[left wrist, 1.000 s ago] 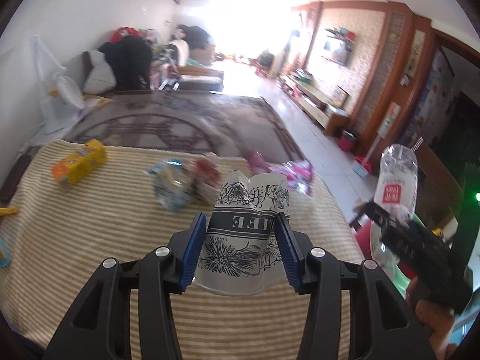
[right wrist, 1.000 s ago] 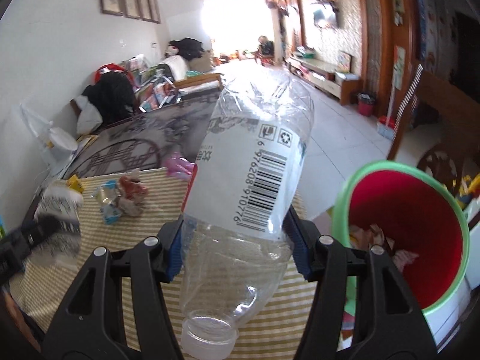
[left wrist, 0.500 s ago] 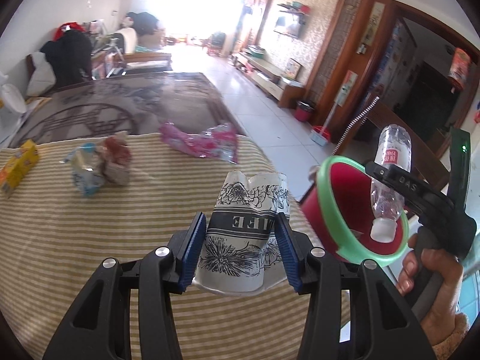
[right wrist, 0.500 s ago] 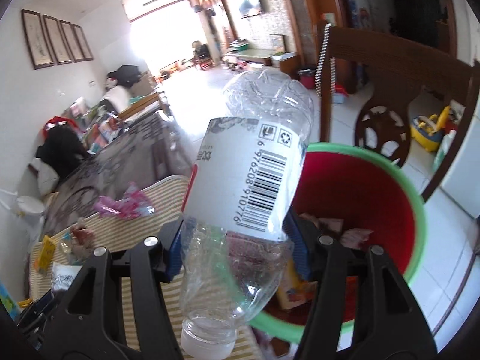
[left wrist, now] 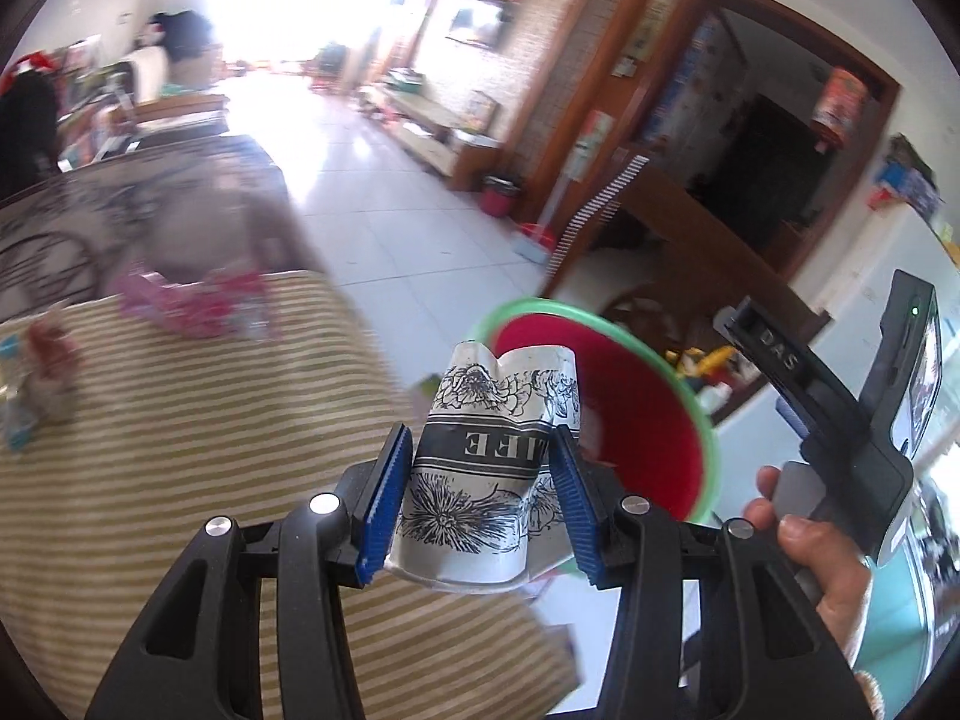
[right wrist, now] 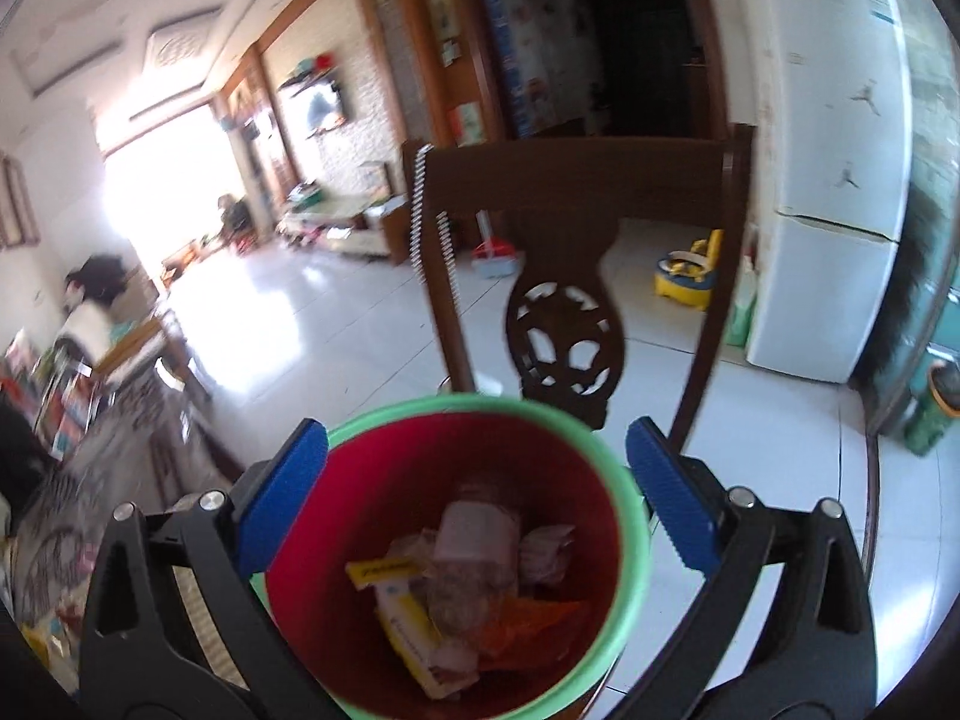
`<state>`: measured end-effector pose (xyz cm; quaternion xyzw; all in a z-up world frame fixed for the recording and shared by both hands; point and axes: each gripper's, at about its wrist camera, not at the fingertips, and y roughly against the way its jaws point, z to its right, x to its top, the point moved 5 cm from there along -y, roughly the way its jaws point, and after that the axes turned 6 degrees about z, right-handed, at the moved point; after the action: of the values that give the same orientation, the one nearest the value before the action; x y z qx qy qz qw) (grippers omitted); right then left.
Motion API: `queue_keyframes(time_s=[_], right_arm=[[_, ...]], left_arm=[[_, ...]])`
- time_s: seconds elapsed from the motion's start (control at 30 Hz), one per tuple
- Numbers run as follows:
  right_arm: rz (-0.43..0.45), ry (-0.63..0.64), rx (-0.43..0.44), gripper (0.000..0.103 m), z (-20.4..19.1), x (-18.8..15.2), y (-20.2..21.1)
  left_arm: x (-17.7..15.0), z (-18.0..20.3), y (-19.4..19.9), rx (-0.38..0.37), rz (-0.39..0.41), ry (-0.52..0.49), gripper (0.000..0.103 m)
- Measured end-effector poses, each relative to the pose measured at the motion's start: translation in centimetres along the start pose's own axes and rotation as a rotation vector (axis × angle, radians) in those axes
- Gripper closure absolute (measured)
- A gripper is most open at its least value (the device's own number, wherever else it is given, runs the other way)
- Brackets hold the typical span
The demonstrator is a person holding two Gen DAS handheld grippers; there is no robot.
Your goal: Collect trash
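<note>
Right hand-held gripper (right wrist: 474, 486), jaws just sprung open and empty over the bin (right wrist: 624, 483), leaves the left hand-held gripper (left wrist: 480, 495), clamping a cup (left wrist: 480, 474), to reach over the rim and release.

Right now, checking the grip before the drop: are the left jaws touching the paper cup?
Touching. The left wrist view shows both blue pads of the left gripper pressed against the paper cup, its sides squeezed in.

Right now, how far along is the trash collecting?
Partly done: the red bin already holds wrappers and a clear bottle, just let go by the right tool, whose jaws have just opened. In hand: the left tool grips a crushed paper cup beside the bin. Left: the pink wrapper on the striped cloth.
</note>
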<state>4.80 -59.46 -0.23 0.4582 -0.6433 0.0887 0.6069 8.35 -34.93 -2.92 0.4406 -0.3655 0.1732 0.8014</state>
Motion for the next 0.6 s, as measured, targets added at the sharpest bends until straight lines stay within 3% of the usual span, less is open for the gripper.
queue_keyframes(time_s=[0.17, 0.23, 0.27, 0.33, 0.5, 0.6], right_arm=[[0.069, -0.109, -0.046, 0.005, 2.2, 1.1, 0.8], [0.075, -0.117, -0.045, 0.005, 2.1, 1.3, 0.7], [0.068, -0.114, -0.033, 0.005, 1.9, 1.2, 0.5], [0.047, -0.095, 0.000, 0.005, 1.2, 1.0, 0.0], [0.011, -0.052, 0.104, 0.005, -1.4, 0.4, 0.3], [-0.031, -0.019, 0.218, 0.005, -4.1, -0.4, 0.7]], left_arm=[[0.4, 3.3, -3.5, -0.074, -0.049, -0.019, 0.058], [0.7, 4.2, -4.9, -0.108, -0.069, -0.010, 0.046], [0.9, 4.3, -5.3, -0.102, -0.071, -0.009, 0.034], [1.1, 3.8, -5.0, -0.090, -0.047, 0.002, 0.034], [0.1, -1.5, -1.4, 0.025, 0.031, 0.031, 0.034], [-0.6, -7.2, 1.7, 0.180, 0.078, 0.044, 0.033]])
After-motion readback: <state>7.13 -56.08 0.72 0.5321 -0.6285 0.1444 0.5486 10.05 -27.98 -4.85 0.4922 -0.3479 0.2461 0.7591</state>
